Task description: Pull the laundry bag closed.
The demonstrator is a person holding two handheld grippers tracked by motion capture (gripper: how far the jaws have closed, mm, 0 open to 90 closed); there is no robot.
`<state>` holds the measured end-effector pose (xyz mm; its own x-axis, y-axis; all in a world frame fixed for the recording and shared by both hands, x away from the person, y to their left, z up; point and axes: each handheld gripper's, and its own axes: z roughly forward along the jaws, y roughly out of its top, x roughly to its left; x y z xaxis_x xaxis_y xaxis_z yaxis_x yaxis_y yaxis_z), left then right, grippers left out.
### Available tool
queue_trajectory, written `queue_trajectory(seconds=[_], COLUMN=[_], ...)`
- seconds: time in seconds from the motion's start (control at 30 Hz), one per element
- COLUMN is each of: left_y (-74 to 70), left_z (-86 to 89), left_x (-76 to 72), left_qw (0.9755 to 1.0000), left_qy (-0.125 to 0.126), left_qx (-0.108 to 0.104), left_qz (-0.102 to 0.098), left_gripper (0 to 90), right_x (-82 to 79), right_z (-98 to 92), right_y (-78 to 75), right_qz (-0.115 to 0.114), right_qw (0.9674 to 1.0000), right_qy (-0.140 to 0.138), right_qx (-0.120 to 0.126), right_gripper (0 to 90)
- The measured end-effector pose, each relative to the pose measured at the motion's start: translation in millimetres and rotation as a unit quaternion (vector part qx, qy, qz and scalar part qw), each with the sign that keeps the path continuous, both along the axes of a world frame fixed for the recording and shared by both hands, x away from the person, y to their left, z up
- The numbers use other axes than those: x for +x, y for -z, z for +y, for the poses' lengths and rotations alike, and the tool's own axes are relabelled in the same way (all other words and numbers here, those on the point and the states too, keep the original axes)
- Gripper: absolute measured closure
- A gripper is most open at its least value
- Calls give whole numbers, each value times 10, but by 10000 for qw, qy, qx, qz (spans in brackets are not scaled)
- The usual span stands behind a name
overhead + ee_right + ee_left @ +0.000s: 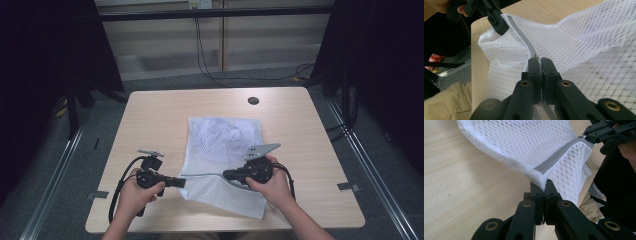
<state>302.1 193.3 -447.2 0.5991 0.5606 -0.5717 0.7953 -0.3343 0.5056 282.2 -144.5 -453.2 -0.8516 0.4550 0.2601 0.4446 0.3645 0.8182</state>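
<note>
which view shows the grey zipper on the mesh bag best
The right gripper view: the grey zipper runs close up between both grippers. The left gripper view shows a shorter stretch of it; in the high view it is a thin line on the white mesh bag.

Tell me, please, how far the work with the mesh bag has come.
Done: both grippers have a grip. The left gripper is shut on the bag's near edge at one end of the grey zipper; the right gripper is shut at the zipper, seemingly on its pull. In hand: the zipper is held taut between them. Left: running the zipper along; how much is closed I cannot tell.
</note>
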Motion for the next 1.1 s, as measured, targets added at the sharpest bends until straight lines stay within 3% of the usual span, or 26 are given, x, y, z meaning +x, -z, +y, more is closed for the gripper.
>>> queue_trajectory(seconds=[1.1], left_y=[0], left_z=[4], left_x=[-1], left_qw=[10000], left_qy=[-47], left_qx=[26], left_qz=[21], left_gripper=[887], right_x=[-38], right_z=[-143], right_y=[-48], right_qz=[-21], right_qw=[10000], right_qy=[51], right_qx=[43], right_gripper=[874])
